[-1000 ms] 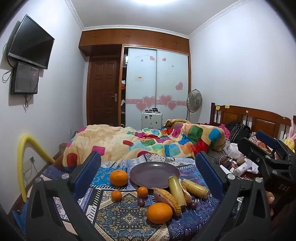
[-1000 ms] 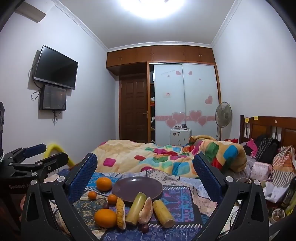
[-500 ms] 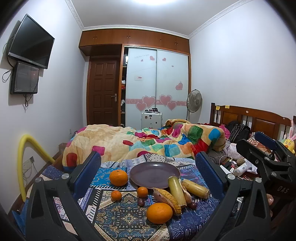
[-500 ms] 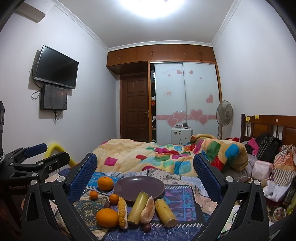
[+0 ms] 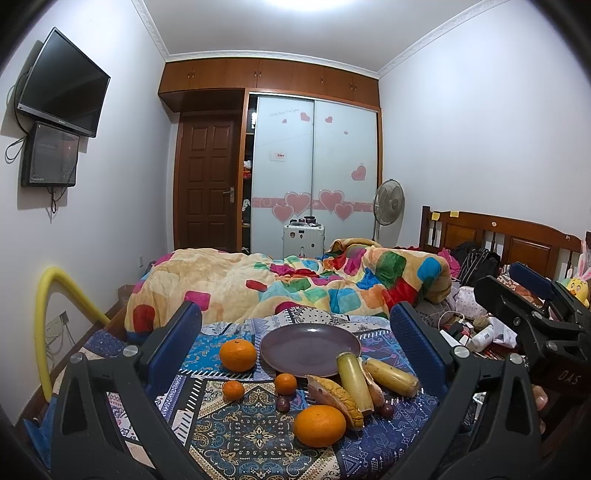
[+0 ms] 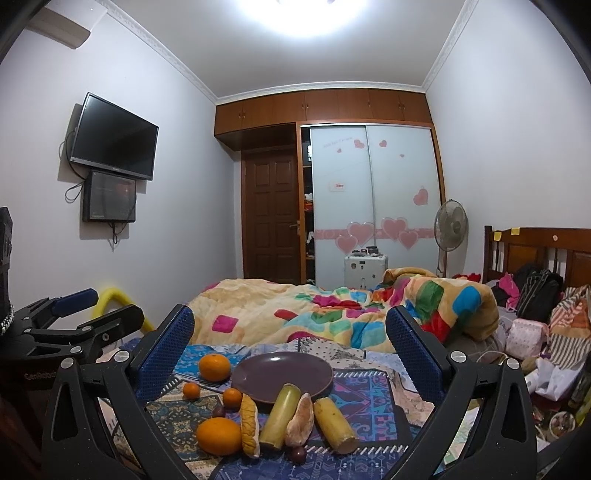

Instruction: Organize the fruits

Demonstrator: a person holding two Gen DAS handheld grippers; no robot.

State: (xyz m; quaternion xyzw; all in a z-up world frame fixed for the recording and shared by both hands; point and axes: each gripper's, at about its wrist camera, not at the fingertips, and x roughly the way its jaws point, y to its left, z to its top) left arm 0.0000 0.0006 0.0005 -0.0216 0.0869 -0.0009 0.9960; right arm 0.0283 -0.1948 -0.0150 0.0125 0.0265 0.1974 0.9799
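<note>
White walls (image 6: 509, 155) enclose a bedroom lit by a bright ceiling lamp (image 6: 310, 11) at 12 o'clock. A television (image 6: 114, 147) hangs at 9 o'clock. Straight ahead stand a brown door (image 5: 208, 184) and heart-decorated sliding wardrobe (image 5: 314, 173); a standing fan (image 5: 388, 197) and wooden headboard (image 5: 498, 236) sit at 3 o'clock.

Change is slight and confined to the right gripper (image 6: 290, 317). Its camera now looks marginally further left than a second ago. As a result the purple plate (image 6: 295, 369), the nearest large orange (image 6: 218, 435) and the standing fan (image 6: 450, 221) each appear a little further right in its frame. Most of that drift falls within the first half second, after which the plate eases back slightly leftward. Seen from the left wrist view, the right gripper's blue-padded finger lies a touch nearer the frame's middle than before.
</note>
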